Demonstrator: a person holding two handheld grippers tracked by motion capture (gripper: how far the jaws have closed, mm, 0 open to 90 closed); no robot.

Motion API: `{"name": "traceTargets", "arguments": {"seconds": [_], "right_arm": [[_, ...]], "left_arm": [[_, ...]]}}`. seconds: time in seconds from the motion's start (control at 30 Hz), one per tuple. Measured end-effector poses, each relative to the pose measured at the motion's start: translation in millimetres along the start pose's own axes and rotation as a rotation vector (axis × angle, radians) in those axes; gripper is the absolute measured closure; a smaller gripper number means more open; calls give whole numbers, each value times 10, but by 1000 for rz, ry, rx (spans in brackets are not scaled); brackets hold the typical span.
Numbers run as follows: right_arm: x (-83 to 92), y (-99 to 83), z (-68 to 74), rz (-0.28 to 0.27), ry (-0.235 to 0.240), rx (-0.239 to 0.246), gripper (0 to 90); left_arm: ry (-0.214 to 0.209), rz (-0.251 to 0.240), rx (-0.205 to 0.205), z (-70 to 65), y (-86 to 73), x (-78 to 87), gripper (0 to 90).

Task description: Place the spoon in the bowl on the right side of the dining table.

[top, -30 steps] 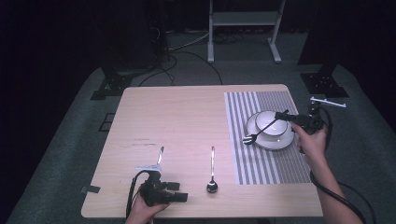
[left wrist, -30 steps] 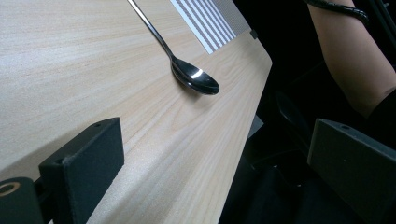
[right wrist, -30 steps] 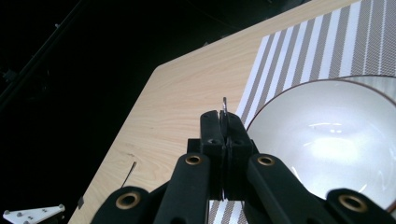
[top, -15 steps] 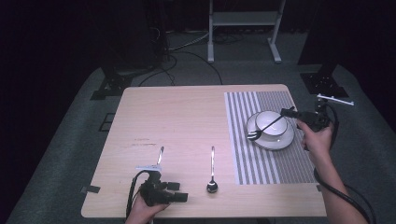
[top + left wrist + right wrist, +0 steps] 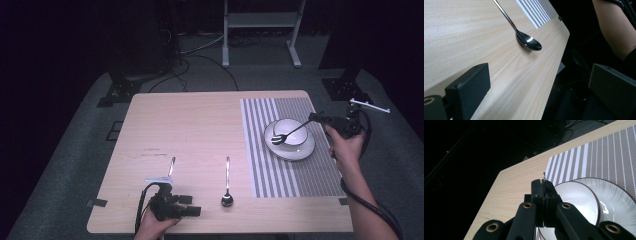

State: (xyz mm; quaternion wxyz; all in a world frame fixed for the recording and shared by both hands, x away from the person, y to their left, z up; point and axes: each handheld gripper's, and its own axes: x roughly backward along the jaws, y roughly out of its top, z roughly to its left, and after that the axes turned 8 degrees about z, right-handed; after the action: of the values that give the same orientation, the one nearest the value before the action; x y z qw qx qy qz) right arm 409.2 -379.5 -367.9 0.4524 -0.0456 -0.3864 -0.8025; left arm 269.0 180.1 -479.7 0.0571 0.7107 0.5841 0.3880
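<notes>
A fork (image 5: 289, 133) hung over a bowl (image 5: 291, 133), pinched in the right gripper (image 5: 320, 119).

The right gripper's jaws were clamped together on the fork's handle, its tines above the white bowl on a plate (image 5: 306, 148) atop the striped placemat (image 5: 260, 150). The left gripper (image 5: 192, 205) rested at the table's (image 5: 200, 125) near edge with its jaws apart, a spoon (image 5: 527, 41) just beside it and a knife (image 5: 171, 167) nearby.

Wooden table (image 5: 200, 125) — striped placemat (image 5: 260, 150), spoon (image 5: 227, 195), knife (image 5: 171, 166)
</notes>
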Motion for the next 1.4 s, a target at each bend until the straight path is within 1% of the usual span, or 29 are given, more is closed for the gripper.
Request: {"name": "traceTargets", "arguments": {"seconds": [0.5,0.6,0.83,1.1,1.4], "right_arm": [[135,75,-113,-62,-28,-59,889],[172,83,-157,-84,-36,-73,889],[206,60,-253,-109,-59,-103,889],[197,14,-344,-122,-76,-130,888],[149,-37,-415,-113,-100,-128,888]], "left_arm": [[1,0,-2,-4,0,-3,24],[4,-2,-10,-6,2,-2,24],[4,-2,-10,-9,3,-7,24],[1,3,-10,-13,2,-18,24],[2,3,-9,-10,2,-18,24]]}}
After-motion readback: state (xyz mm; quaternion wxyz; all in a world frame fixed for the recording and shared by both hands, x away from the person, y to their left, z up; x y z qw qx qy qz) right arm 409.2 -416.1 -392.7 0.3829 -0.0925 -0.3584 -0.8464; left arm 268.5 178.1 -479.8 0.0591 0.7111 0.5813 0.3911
